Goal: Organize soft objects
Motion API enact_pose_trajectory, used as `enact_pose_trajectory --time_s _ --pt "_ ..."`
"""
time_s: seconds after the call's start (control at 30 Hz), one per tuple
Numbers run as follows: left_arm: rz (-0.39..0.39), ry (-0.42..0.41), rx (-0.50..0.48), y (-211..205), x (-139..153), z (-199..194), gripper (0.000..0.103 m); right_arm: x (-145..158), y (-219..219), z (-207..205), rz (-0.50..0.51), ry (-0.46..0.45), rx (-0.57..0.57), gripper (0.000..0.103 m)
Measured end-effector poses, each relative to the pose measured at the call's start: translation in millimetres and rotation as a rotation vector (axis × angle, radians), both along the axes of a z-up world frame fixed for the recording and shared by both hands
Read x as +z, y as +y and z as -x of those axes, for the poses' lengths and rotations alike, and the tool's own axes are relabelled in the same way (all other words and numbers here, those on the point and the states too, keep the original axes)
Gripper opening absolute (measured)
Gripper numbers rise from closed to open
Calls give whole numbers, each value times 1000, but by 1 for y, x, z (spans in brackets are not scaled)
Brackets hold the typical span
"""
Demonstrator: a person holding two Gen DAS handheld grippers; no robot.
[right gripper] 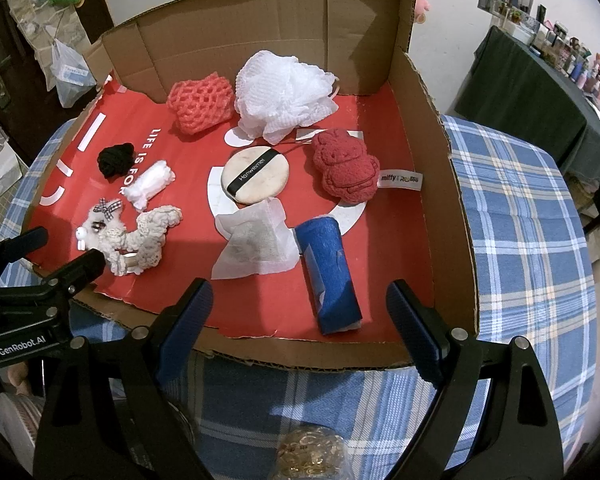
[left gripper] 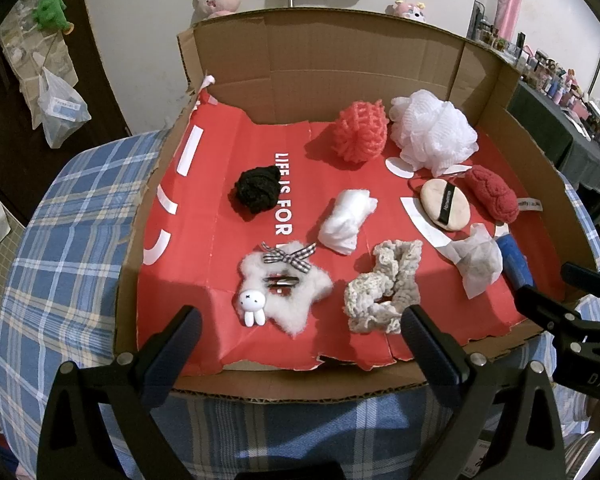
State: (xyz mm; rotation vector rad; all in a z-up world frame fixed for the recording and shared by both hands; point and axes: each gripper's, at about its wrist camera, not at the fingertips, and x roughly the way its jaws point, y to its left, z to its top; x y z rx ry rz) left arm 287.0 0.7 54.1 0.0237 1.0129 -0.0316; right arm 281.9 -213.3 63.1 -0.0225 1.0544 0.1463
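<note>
A shallow cardboard box (left gripper: 332, 68) lined with red paper holds the soft things: a red foam net (left gripper: 362, 130), a white bath pouf (left gripper: 432, 132), black yarn (left gripper: 258, 190), a white cotton roll (left gripper: 346, 220), a fluffy star clip (left gripper: 280, 292), a cream scrunchie (left gripper: 384, 284), a powder puff (right gripper: 256, 176), a red plush (right gripper: 346, 170), a tissue pouch (right gripper: 256, 242) and a blue roll (right gripper: 330, 272). My left gripper (left gripper: 300, 320) hovers open over the box's near edge, in front of the clip and scrunchie. My right gripper (right gripper: 300, 292) hovers open before the blue roll. Neither holds anything.
The box sits on a blue plaid tablecloth (right gripper: 520, 200), with upright walls at the back and right (right gripper: 440, 168). Each gripper shows at the other view's edge. A bag of gold pieces (right gripper: 312, 452) lies near me. A dark side table (right gripper: 540, 92) stands far right.
</note>
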Motion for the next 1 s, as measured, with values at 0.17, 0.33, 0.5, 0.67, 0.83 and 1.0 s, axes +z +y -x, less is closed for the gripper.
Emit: enact_pose_trajectory --time_s 0.17,0.33,0.5,0.67,0.83,1.0 --pt "2 2 -2 0 0 0 102 0 0 0 0 0 1 89" --pt "2 1 -2 0 0 0 102 0 0 0 -1 0 0 89" --pt "2 2 -2 0 0 0 102 1 0 0 -2 0 1 89" --pt "3 3 -1 0 0 0 102 1 -1 0 0 0 1 89" --pt "3 4 -2 0 0 0 102 1 -1 0 -2 -1 1 89" --pt "6 5 0 0 0 -1 102 1 -1 0 -4 -1 0 89"
